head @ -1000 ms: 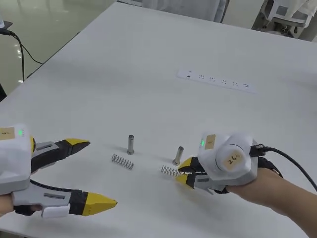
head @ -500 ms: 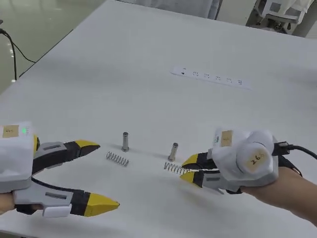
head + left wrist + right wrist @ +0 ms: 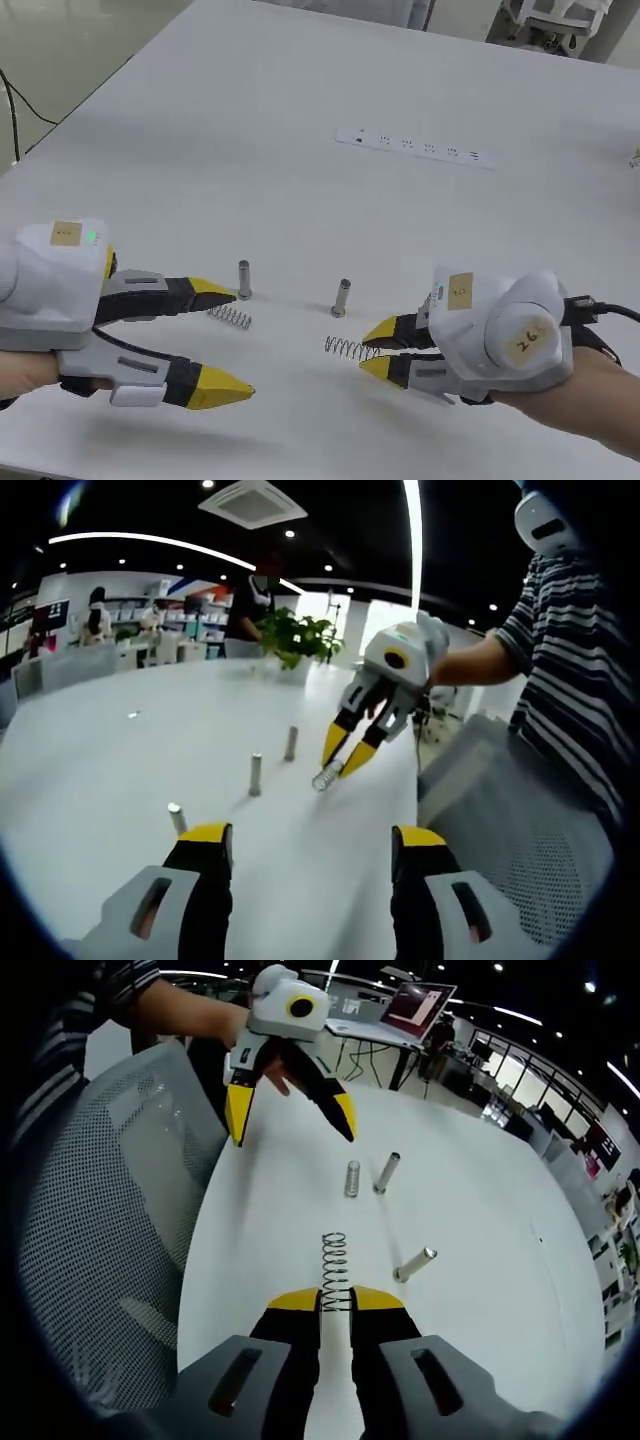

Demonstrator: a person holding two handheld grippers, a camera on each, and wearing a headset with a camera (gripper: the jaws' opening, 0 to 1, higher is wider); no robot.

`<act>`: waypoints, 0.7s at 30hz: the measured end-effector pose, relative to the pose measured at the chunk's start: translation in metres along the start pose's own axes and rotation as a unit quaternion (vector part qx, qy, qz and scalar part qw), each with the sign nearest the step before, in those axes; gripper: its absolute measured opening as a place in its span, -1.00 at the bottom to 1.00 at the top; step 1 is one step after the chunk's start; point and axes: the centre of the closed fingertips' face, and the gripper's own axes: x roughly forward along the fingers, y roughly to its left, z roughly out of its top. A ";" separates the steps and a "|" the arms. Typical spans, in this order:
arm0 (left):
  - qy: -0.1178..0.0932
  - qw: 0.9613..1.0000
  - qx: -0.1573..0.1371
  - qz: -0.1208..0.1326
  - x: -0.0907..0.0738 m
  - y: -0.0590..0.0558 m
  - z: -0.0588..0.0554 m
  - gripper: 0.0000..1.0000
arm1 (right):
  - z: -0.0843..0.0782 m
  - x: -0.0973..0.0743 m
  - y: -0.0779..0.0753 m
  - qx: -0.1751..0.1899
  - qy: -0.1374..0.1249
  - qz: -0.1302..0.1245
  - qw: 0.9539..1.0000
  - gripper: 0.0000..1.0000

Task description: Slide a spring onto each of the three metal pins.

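My right gripper (image 3: 372, 349) is shut on one end of a spring (image 3: 345, 347), which sticks out leftward just above the white table (image 3: 300, 180); the same held spring (image 3: 335, 1260) juts forward from my right gripper (image 3: 337, 1305). A short metal pin (image 3: 342, 297) stands just beyond it. A second pin (image 3: 244, 278) stands further left with a loose spring (image 3: 231, 316) lying beside it. My left gripper (image 3: 222, 338) is open, its upper fingertip close to that pin and spring. The left gripper view shows three pins (image 3: 255, 774) standing ahead of my left gripper (image 3: 312, 845).
A white power strip (image 3: 415, 147) lies across the far middle of the table. A mesh chair back (image 3: 110, 1210) stands at the table's near edge. A person's striped sleeve (image 3: 560, 670) lies behind the right gripper.
My left gripper has moved forward and right, so its upper tip now reaches the left pin and the loose spring. The right gripper still holds its spring near the middle pin.
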 end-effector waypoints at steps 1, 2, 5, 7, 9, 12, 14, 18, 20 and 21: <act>0.004 1.000 0.006 -0.002 0.003 0.000 -0.001 0.20 | 0.001 0.000 0.000 -0.001 0.000 0.000 1.000 -0.85; 0.008 1.000 0.009 -0.009 0.006 -0.002 -0.001 0.17 | 0.002 0.000 0.001 -0.005 0.000 0.000 1.000 -0.85; 0.015 0.999 0.020 -0.025 0.014 -0.006 0.000 0.08 | 0.004 0.000 0.001 -0.015 0.004 -0.001 1.000 -0.85; 0.020 0.999 0.026 -0.033 0.020 -0.009 0.001 0.02 | 0.006 0.000 0.001 -0.018 0.002 -0.002 1.000 -0.85; 0.023 0.998 0.031 -0.041 0.024 -0.011 0.002 -0.03 | 0.008 -0.001 0.002 -0.019 0.001 -0.001 1.000 -0.85; 0.021 0.998 0.046 -0.043 0.029 -0.012 0.005 -0.17 | 0.012 -0.003 0.004 -0.018 -0.006 0.000 1.000 -0.85; 0.017 0.998 0.047 -0.046 0.032 -0.013 0.008 -0.21 | 0.014 -0.003 0.005 -0.021 -0.007 0.001 1.000 -0.85; 0.013 0.997 0.049 -0.056 0.039 -0.016 0.012 -0.27 | 0.017 -0.005 0.004 -0.021 -0.012 -0.001 1.000 -0.85; 0.010 0.997 0.050 -0.062 0.042 -0.018 0.014 -0.35 | 0.017 -0.006 0.006 -0.030 -0.010 0.003 0.999 -0.85; 0.008 0.997 0.049 -0.064 0.043 -0.019 0.015 -0.41 | 0.018 -0.006 0.007 -0.036 -0.009 0.005 0.999 -0.85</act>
